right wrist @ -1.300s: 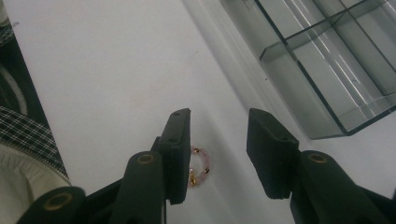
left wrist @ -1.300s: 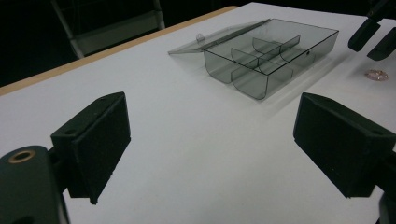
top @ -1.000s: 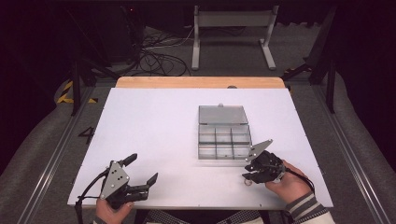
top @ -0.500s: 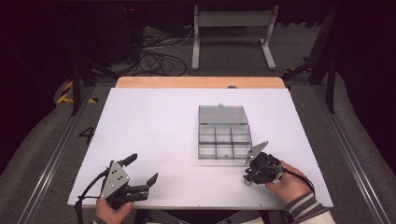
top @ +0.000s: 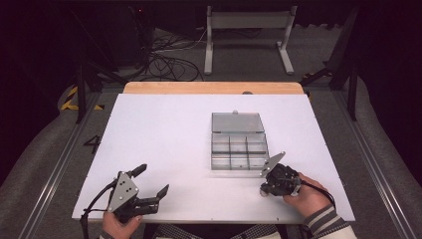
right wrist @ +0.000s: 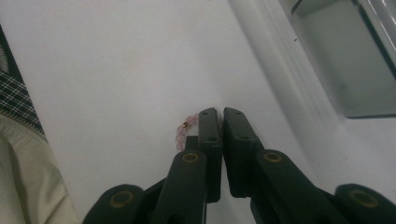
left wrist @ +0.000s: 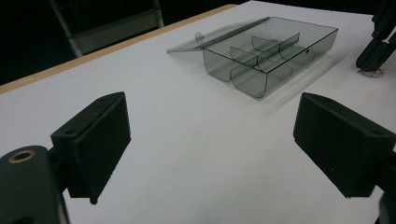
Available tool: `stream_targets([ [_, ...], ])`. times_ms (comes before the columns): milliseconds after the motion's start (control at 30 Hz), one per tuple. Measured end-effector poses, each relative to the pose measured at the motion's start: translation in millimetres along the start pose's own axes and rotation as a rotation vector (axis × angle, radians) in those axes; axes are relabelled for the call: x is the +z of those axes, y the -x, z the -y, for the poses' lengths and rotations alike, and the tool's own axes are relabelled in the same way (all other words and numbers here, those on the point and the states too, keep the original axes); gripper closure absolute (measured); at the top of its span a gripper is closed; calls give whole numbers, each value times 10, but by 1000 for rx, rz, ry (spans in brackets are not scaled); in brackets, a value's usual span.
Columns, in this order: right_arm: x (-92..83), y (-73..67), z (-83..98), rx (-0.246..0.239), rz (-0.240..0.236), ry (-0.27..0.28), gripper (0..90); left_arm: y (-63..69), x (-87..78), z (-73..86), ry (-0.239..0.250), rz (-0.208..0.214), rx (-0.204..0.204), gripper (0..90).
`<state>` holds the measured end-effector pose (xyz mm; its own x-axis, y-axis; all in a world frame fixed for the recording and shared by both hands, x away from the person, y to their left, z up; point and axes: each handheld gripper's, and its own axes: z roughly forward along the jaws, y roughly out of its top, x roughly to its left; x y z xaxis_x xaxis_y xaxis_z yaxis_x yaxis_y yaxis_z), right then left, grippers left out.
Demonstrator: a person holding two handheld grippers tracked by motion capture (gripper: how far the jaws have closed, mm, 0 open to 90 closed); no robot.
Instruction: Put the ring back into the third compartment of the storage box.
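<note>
A short string of pink beads [right wrist: 183, 130] lies on the white table [top: 164, 129], in front of the clear grey compartment box [top: 238, 148]. My right gripper [right wrist: 220, 112] points down at the table with its jaws shut on the string. Several beads stick out beside the left jaw's tip. In the high view the right gripper [top: 265, 189] stands just front-right of the box. My left gripper [top: 153, 179] rests near the table's front left edge, open and with nothing in it [left wrist: 212, 144]. The box [left wrist: 266, 51] is open, and its compartments look bare.
The box's lid [top: 236, 122] lies folded back flat behind it. A wooden strip [top: 214, 87] runs along the table's far edge. The right gripper [left wrist: 376, 46] shows far off at the left gripper view's top right, with the beads [left wrist: 371, 73] under its tips.
My right gripper has moved down and a little toward the front edge, away from the box's corner, onto the beads. The left gripper has stayed still.
</note>
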<state>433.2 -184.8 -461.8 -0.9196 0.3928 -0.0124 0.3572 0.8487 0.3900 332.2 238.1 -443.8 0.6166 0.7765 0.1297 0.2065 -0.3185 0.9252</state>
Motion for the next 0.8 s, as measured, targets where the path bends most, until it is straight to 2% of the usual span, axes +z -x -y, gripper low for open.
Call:
stream_targets([
  [567,-7,-4,9,4,6,13,875,0,2,2,-2,-1,-2,116],
  [800,-78,-16,8,4,8,56,875,1,2,2,-2,-1,-2,116],
])
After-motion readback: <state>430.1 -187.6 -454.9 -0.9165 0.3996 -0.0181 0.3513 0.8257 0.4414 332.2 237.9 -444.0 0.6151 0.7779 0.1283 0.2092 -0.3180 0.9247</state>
